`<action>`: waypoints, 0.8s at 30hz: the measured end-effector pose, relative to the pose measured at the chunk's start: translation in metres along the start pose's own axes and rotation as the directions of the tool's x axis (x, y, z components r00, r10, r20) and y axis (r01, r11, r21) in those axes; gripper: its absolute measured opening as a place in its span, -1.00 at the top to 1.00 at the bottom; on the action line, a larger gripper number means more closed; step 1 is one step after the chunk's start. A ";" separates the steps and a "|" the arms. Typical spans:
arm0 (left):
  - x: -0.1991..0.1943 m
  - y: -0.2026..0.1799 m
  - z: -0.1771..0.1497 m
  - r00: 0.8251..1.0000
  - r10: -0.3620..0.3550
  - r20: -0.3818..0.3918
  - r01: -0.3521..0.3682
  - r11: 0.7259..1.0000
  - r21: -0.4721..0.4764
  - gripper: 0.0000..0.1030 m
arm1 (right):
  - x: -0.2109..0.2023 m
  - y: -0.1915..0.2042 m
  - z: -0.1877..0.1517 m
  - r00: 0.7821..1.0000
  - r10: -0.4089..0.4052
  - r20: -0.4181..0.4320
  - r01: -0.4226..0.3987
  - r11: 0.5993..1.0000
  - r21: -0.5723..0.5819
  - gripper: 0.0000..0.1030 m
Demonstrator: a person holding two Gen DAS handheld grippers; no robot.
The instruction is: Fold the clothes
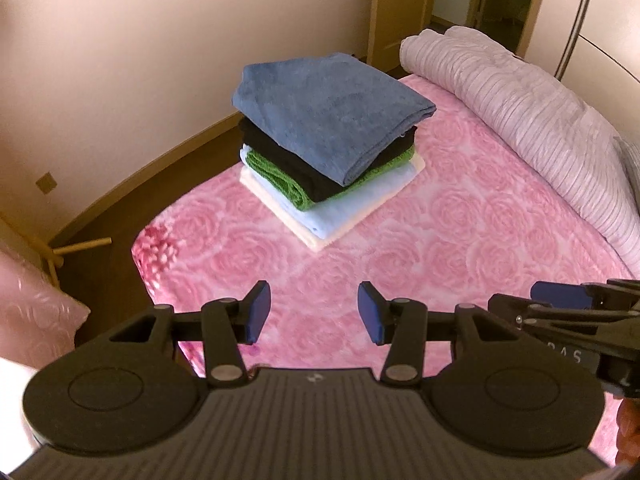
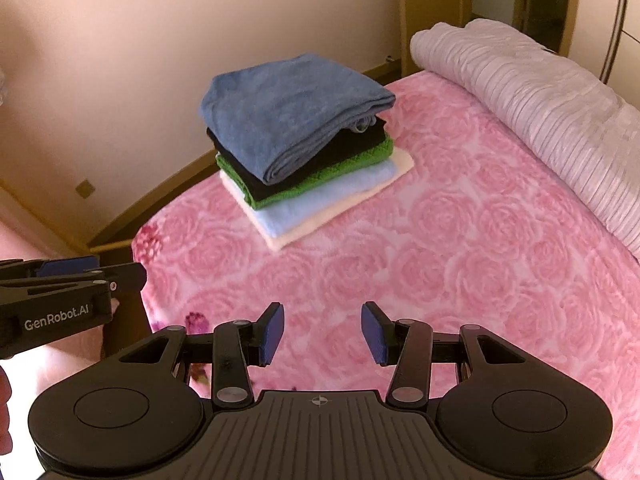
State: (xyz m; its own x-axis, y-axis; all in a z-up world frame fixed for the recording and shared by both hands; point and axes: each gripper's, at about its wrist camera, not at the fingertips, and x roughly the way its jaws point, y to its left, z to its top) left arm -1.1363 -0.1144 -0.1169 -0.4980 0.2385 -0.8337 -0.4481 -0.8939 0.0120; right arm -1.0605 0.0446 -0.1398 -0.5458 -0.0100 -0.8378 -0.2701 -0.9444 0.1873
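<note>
While both grippers hover low in their frames above the pink rose-patterned blanket (image 1: 440,220) covering the bed, a stack of folded clothes (image 1: 328,148) sits at the upper centre of each view, near the bed's far corner; the stack runs, top to bottom, from a blue-grey piece (image 1: 328,108) through a black one (image 1: 280,156), a green one (image 1: 276,176), a pale blue one (image 1: 340,208) and a cream one (image 1: 320,242) touching the blanket; the left gripper (image 1: 314,312) has its blue-padded fingers spread wide apart with nothing between them; the right gripper (image 2: 323,332) is likewise parted and empty; a rolled lilac quilt (image 1: 540,128) lies along the right of the frame, well apart from the stack.
</note>
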 end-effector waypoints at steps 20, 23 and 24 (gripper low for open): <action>0.025 -0.051 -0.005 0.998 0.040 -0.047 -0.042 0.999 -0.035 0.15 | 0.023 -0.059 0.010 0.997 0.031 -0.076 -0.031 0.999 -0.009 0.09; 0.031 -0.051 -0.003 0.997 0.045 -0.057 -0.048 0.998 -0.040 0.15 | 0.029 -0.060 0.015 0.996 0.040 -0.078 -0.041 0.999 -0.011 0.09; 0.033 -0.051 -0.003 0.997 0.047 -0.060 -0.050 0.998 -0.042 0.15 | 0.032 -0.060 0.017 0.996 0.043 -0.079 -0.044 0.999 -0.012 0.09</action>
State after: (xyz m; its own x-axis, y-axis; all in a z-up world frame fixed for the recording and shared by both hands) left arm -1.1280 -0.0617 -0.1466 -0.4736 0.1728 -0.8636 -0.3913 -0.9197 0.0306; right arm -1.0748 0.1068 -0.1691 -0.4930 -0.0766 -0.8667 -0.2366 -0.9468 0.2182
